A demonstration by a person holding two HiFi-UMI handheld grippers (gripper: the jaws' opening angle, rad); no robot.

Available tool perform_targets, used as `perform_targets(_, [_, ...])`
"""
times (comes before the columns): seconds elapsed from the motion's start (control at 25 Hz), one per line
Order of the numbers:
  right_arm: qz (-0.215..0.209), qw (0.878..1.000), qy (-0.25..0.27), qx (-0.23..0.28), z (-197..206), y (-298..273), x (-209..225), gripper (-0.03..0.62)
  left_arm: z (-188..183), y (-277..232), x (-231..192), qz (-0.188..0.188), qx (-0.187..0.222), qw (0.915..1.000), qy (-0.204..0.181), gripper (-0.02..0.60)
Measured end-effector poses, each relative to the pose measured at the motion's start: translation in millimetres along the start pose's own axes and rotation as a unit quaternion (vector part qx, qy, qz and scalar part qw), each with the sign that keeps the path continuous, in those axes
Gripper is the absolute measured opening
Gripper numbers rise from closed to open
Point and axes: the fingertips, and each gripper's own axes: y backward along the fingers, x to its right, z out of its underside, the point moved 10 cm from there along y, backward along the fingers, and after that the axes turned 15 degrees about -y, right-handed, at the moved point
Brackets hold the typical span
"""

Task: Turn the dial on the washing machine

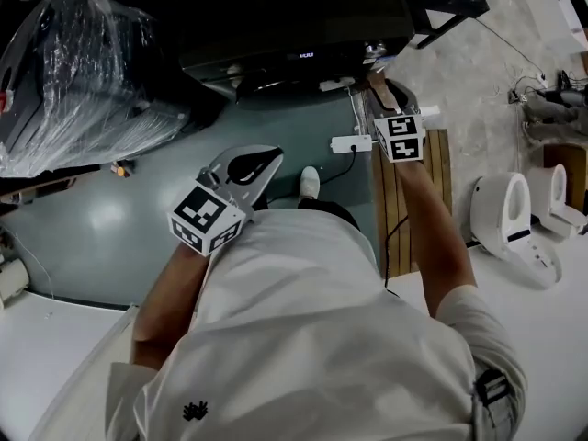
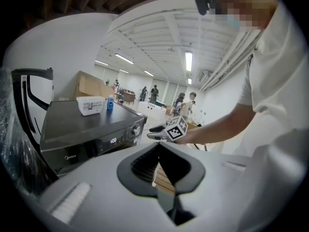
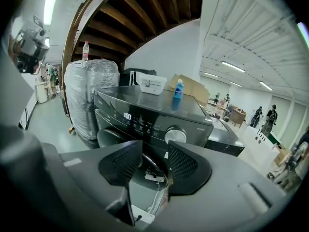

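A dark front-loading washing machine (image 1: 294,26) stands ahead with its display (image 3: 127,116) lit. Its silver dial (image 3: 175,135) sits at the right end of the control panel and also shows in the left gripper view, dial (image 2: 136,129). My right gripper (image 3: 154,151) is open with nothing between its pads; it points at the panel just below and left of the dial, still short of it. In the head view this right gripper (image 1: 378,79) reaches toward the machine's right front corner. My left gripper (image 2: 158,149) is shut and empty, held back near my body, left gripper (image 1: 250,165).
A plastic-wrapped bundle (image 1: 83,72) stands left of the machine. A white box (image 3: 151,85) and a blue bottle (image 3: 178,89) rest on the machine's top. A white power strip (image 1: 351,142) and a wooden slat board (image 1: 413,200) lie on the floor. White toilets (image 1: 514,219) are at right.
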Motion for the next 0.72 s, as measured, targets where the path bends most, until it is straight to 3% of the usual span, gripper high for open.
perform_targets(0.36, [0.021,1.0,0.004,-0.009,-8,-49,22,0.175,4,1,-12,-0.025,-0.012,0.9995,0.016,0.055])
perform_targets(0.72, [0.04,0.999,0.016,-0.024,-11,-78,35,0.225,4,-8,-17,-0.025,-0.022,0.9992,0.022,0.056])
